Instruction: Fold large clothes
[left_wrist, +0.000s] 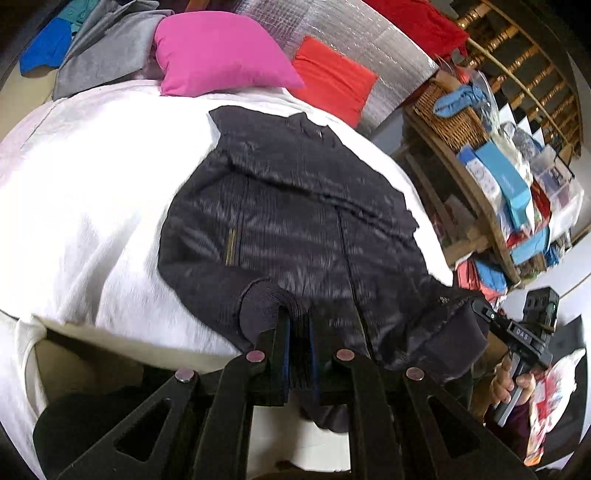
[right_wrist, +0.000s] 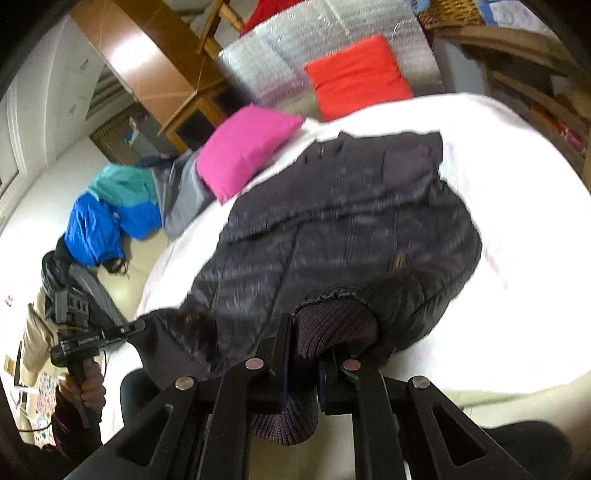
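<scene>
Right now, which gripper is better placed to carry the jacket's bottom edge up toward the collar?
Neither alone. The left gripper and the right gripper are each shut on a ribbed corner of the jacket, so both should probably move together.

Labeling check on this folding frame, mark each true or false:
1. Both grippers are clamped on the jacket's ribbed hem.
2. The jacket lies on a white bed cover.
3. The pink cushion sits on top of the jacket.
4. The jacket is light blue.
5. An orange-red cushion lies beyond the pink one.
1. True. The left gripper and right gripper each have jaws shut on the ribbed hem of the dark quilted jacket.
2. True. It is spread on the white bed cover.
3. False. The pink cushion lies on the cover past the collar, apart from the jacket.
4. False. It is dark navy or black.
5. True. The orange-red cushion leans against a silver padded panel.
</scene>
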